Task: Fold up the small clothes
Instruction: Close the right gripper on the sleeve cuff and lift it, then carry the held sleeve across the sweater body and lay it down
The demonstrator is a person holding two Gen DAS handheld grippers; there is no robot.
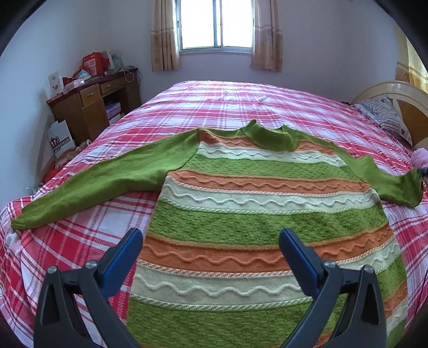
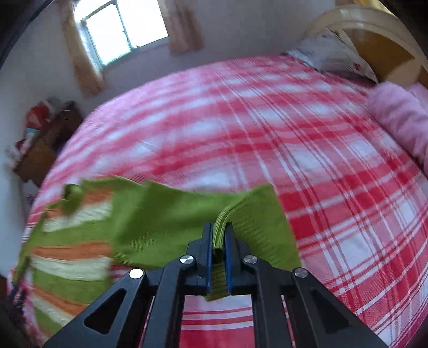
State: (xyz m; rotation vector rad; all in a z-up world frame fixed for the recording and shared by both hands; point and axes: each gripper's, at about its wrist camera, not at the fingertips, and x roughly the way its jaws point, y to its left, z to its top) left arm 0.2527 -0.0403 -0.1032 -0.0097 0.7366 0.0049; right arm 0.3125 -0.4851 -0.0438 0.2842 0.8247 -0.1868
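The bed [image 1: 240, 107] fills most of the room, spread with a red, pink and white plaid sheet. On it, face up and nearly flat, lies the sweater [image 1: 267, 214], knitted in green, orange and cream bands with wavy ridges, its green collar toward the window [image 1: 216, 24]. One green sleeve [image 1: 93, 182] stretches out flat toward the bed's edge on the desk side. The other sleeve [image 2: 187, 214] is lifted at its cuff and bunched.

A wooden desk [image 1: 93, 107] piled with red boxes and clutter stands in the corner under the beige curtains [image 1: 163, 34]. At the headboard [image 1: 396, 93] rests a striped pillow [image 1: 382, 115], and a pink rolled cloth [image 2: 401, 117] lies just beside it on the sheet, near the raised cuff.

The left gripper [image 1: 211, 241] hangs over the sweater's lower body with its blue-padded jaws spread wide and nothing between them. The right gripper [image 2: 219, 238] has its jaws pressed together, pinching the ribbed green cuff [image 2: 220, 230], whose folded edge stands up between the pads.
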